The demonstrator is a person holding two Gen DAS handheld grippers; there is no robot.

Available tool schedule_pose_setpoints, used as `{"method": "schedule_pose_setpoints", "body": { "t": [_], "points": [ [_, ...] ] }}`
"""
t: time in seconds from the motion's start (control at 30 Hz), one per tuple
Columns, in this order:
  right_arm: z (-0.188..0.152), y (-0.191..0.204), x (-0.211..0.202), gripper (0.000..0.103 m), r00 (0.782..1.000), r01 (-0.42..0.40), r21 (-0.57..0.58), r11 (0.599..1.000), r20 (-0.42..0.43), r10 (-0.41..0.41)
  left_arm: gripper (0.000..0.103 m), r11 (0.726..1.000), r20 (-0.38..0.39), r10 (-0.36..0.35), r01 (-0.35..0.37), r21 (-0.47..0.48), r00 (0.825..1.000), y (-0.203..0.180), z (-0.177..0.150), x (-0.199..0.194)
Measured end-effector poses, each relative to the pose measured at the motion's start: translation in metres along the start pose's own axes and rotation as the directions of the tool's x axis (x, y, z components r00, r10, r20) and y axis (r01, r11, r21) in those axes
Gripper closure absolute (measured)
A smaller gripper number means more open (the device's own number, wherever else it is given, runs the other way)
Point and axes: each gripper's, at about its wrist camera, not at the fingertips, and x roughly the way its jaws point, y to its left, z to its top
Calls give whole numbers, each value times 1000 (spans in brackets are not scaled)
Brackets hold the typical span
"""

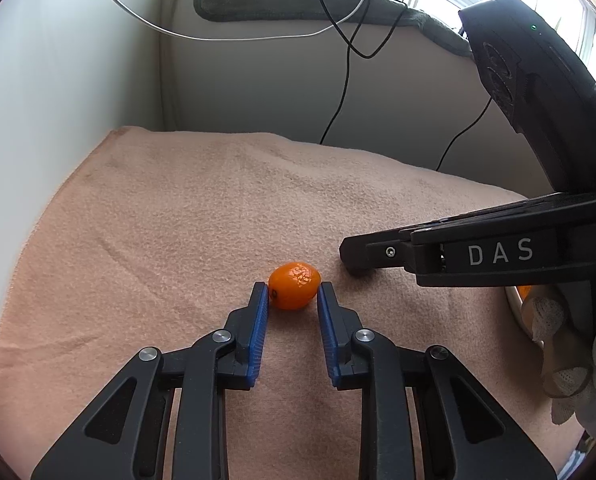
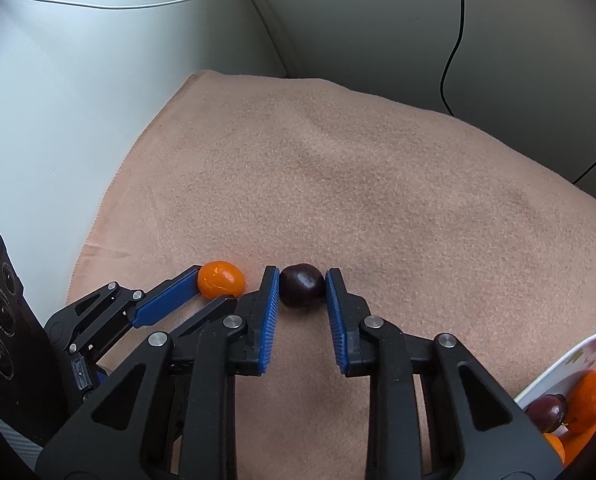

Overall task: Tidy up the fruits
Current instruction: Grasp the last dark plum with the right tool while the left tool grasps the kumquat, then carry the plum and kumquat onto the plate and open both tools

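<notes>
A small orange kumquat (image 1: 294, 285) lies on the pink cloth (image 1: 178, 208). My left gripper (image 1: 292, 294) is open with its blue pads either side of the kumquat, the left pad at its skin. The kumquat also shows in the right wrist view (image 2: 220, 279), with the left gripper (image 2: 208, 286) around it. A dark purple grape (image 2: 301, 290) lies on the cloth between the blue pads of my right gripper (image 2: 301, 286), which is open around it. The right gripper also shows in the left wrist view (image 1: 353, 258), from the side.
A white floral plate (image 2: 569, 354) at the lower right holds an orange fruit (image 2: 589, 398) and a dark grape (image 2: 545, 410). Walls close in behind and to the left. Black cables (image 1: 337, 92) and a white cable (image 1: 218, 38) hang along the back wall.
</notes>
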Motion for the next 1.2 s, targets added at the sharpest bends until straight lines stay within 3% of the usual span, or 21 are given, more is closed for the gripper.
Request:
{"method": "schedule_pose_setpoints", "body": {
  "t": [0.47, 1.2],
  "points": [
    [-10, -6, -28, 79, 999, 6, -33, 999, 32, -5, 80, 1000, 35, 17, -17, -2, 999, -2, -3, -10],
    [-34, -13, -73, 79, 995, 9, -66, 998, 99, -3, 80, 1000, 77, -21, 20, 21, 997, -23, -15, -44]
  ]
}}
